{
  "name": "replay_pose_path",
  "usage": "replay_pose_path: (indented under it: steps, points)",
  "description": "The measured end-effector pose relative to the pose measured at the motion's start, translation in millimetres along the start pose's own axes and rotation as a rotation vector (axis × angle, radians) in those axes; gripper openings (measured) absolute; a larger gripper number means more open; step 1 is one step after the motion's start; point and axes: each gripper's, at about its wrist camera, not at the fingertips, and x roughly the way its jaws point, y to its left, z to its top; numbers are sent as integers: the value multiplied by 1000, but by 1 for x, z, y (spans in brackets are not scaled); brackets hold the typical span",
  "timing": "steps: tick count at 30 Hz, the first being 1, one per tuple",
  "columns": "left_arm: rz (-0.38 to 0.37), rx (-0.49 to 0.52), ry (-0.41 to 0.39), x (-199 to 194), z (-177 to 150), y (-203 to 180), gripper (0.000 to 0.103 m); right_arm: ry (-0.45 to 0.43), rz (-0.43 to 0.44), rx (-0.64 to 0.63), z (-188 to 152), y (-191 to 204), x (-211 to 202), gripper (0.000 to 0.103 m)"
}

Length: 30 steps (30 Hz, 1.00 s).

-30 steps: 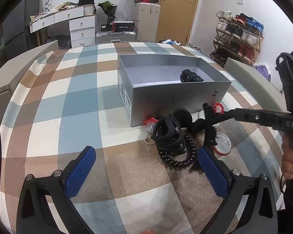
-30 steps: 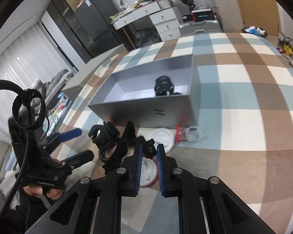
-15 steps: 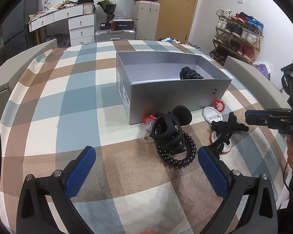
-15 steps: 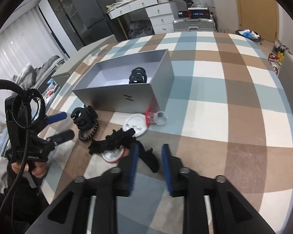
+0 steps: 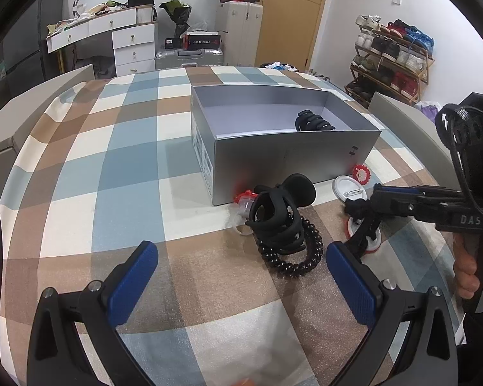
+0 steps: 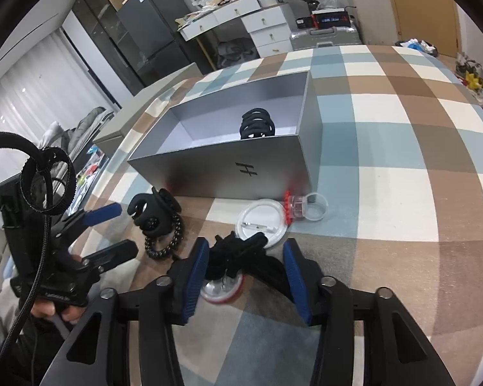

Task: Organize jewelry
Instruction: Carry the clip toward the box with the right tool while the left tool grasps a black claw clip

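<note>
Each camera rides low behind its own claw, tilted down over the checked surface (image 5: 119, 193). The left one faces the box (image 5: 289, 160) from close by; the right one looks across from the other side. Both catch the box, each other's claw, and the room's desk (image 6: 241, 9).

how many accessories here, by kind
black hair claw clips: 3 (one in the box, one on the coil tie, one between the right claw's pads)
black coil hair tie: 1
round badges: 2
red-capped clear rings: 2
total: 8
</note>
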Motion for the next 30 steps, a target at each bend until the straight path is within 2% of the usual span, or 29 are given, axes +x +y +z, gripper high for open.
replay_pose_path:
  steps: [2,10,16,19,21,23,24,26,30]
  points:
    - [-3,-1,0,0,0,1,102,-22,12,-9,1,1,-6,14]
    - [-10,-24,-27,-2,4,-1,102,-103,114,83,8,-16,-29,10]
    - [-39,-54,-42,5,15,-1,100,-163,112,122,11,-20,-41,10]
    - [-65,-50,-20,11,13,-2,80,-162,112,126,12,-22,-42,10]
    - [-71,-52,8,16,12,-1,71,-161,114,130,12,-23,-42,10]
    - [-92,-63,5,14,12,0,46,-160,120,130,12,-22,-41,10]
    - [-114,-70,2,12,11,1,40,-162,120,129,12,-22,-41,10]
    - [-140,-80,-12,8,9,2,32,-162,124,129,12,-22,-41,10]
    - [-139,-70,-36,0,6,-1,31,-174,132,130,12,-21,-43,10]
